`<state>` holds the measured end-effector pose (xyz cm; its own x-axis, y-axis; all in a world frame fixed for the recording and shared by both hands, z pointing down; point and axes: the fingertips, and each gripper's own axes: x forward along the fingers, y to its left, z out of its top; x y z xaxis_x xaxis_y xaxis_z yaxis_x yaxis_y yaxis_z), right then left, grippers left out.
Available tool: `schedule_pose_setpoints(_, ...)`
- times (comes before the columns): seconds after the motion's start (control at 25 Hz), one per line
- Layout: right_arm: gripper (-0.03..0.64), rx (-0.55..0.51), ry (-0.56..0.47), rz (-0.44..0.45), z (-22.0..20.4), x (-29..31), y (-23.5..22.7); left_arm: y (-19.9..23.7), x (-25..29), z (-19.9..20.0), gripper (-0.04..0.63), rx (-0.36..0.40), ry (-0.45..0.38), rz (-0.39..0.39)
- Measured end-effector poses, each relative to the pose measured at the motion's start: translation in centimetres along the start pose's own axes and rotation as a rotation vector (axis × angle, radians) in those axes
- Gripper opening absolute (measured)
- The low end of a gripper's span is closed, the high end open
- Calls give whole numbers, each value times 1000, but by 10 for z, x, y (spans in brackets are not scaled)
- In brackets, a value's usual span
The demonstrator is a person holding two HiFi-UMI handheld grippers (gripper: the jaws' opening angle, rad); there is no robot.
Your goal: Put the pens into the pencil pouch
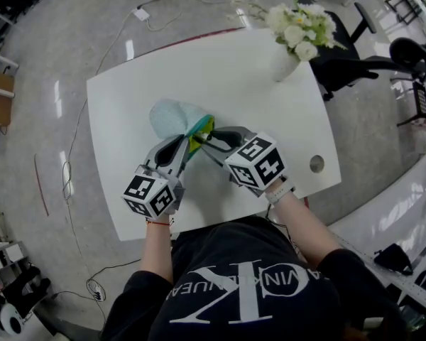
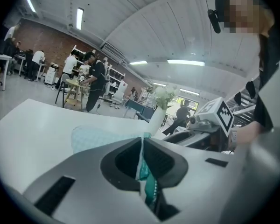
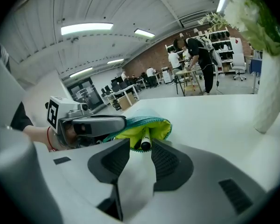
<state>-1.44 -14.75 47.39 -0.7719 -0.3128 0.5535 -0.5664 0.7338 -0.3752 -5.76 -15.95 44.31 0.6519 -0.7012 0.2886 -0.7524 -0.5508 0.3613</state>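
A teal pencil pouch (image 1: 172,116) lies on the white table (image 1: 128,105), its mouth showing yellow lining (image 1: 204,126) toward me. My left gripper (image 1: 191,145) is shut on the pouch's edge (image 2: 143,168) and holds the mouth up. In the right gripper view a dark-tipped pen (image 3: 145,139) stands in the pouch's mouth (image 3: 130,130), its end sticking out between the jaws. My right gripper (image 3: 140,149) is open, and its pads stand apart from the pen. Both grippers meet at the mouth, the right gripper (image 1: 206,139) just right of the left.
A white vase of flowers (image 1: 290,57) stands at the table's far right. A round cable hole (image 1: 317,163) is near the right front corner. A black office chair (image 1: 355,62) sits beyond the table. People work at benches far behind.
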Motion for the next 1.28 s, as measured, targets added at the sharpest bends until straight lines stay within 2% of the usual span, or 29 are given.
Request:
schedule_pose_setpoints(0.28,152,-15,-10,33,0,-3,7,6,2,1,20,-11,-2,20)
schedule_pose_setpoints(0.48,152,-14,2,36,-1,4,5,-1,6,1,20,-9,1,-16)
schedule_pose_setpoints(0.68,152,-10,17,33,-6,7,1,-4,7,-5,20,31,34,-25)
schedule_pose_setpoints(0.96,144,1,22,30,-16,4,-3,5,8,-26,20,99,112,30)
schedule_pose_setpoints(1.24,10,-4,-24,-2,-20,-7,-14,17,2,-49,21,75,150,74)
schedule_pose_setpoints(1.28,9,-5,-28,-3,-21,-9,-16,19,1,-51,21,72,154,77)
